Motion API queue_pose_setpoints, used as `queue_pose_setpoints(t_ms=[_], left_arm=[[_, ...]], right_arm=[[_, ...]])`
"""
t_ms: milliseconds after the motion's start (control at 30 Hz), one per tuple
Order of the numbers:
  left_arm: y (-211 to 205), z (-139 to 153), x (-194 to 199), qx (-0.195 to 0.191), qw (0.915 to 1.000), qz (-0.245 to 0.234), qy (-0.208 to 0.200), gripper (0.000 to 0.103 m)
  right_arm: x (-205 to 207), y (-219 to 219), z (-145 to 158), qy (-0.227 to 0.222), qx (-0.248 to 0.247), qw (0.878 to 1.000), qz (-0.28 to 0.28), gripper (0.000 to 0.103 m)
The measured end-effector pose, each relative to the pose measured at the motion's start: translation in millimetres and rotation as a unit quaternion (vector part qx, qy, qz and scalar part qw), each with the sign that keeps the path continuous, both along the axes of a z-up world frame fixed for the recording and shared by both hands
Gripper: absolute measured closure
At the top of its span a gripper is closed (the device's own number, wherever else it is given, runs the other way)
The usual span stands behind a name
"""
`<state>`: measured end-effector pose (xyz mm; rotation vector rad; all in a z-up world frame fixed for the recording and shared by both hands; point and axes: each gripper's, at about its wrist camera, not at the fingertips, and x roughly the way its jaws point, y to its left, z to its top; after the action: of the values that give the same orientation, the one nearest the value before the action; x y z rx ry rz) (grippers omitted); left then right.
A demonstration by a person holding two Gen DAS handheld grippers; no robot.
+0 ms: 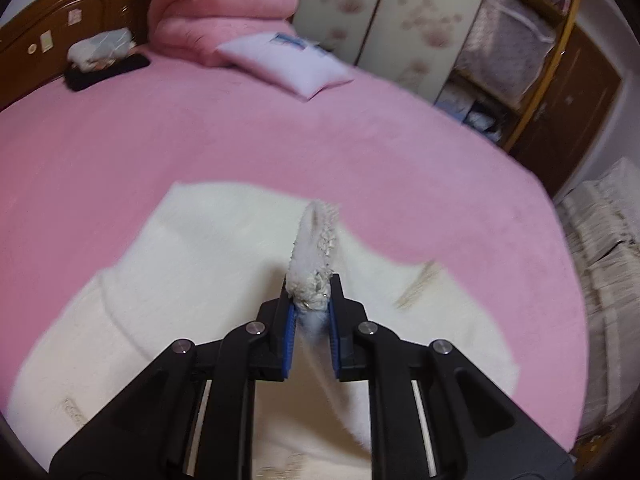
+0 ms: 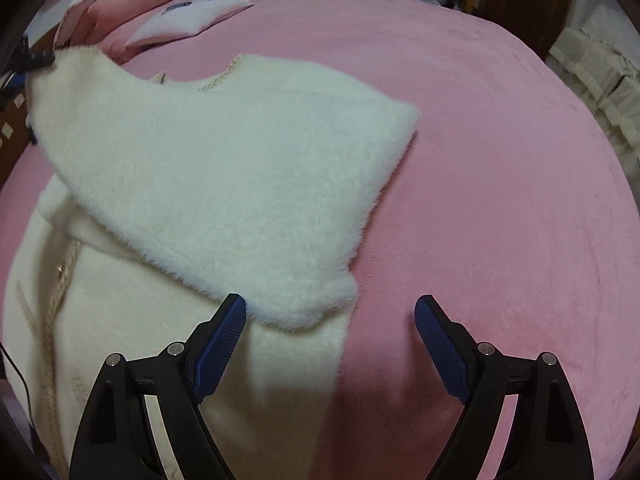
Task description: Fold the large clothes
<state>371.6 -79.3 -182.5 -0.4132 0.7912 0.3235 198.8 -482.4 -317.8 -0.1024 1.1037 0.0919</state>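
Observation:
A large fluffy white garment (image 1: 192, 264) with beige braided trim lies spread on the pink bed (image 1: 280, 128). My left gripper (image 1: 311, 292) is shut on a fold of the garment's edge and lifts it above the bed. In the right wrist view the same lifted part (image 2: 224, 176) hangs as a raised flap over the rest of the garment, with the left gripper's tip (image 2: 38, 58) at the far left. My right gripper (image 2: 330, 312) is open and empty, just in front of the flap's lower corner, above the garment's edge and the bed (image 2: 500, 200).
Folded pink quilts (image 1: 216, 12) and a white pillow (image 1: 284, 60) lie at the head of the bed by the wooden headboard (image 1: 60, 20). A dark item with a bundle on it (image 1: 104, 64) sits at the far left. A wardrobe (image 1: 532, 48) and stacked bedding (image 1: 604, 240) stand to the right.

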Motion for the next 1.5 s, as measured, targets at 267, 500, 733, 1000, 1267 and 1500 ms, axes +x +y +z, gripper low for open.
queue_pose_setpoints(t_ms=[267,500,733,1000,1267,1500], left_arm=[[7,-96,-8,0.062,0.9944,-0.001,0.086,0.092],[5,-129,-7,0.048,0.9917,-0.012,0.119,0.092],[5,-90,-12,-0.007,0.9950,-0.040,0.091,0.092],[-7,-115,-11,0.020,0.9888,-0.037,0.143,0.092],[-36,-118,-1,0.181,0.9606,-0.056,0.203,0.080],[-73,-73,-24,0.055,0.9791,-0.136,0.141,0.081]], right_arm=[[-6,-21,6,-0.017,0.089,0.995,-0.034,0.032],[23,-33,-4,-0.006,0.138,0.988,-0.073,0.069],[33,-56,3,0.014,0.147,0.984,-0.098,0.092],[29,-81,-16,0.024,0.180,0.968,-0.174,0.092],[22,-67,23,-0.012,0.052,0.985,-0.164,0.091],[22,-35,42,-0.004,0.227,0.970,-0.088,0.091]])
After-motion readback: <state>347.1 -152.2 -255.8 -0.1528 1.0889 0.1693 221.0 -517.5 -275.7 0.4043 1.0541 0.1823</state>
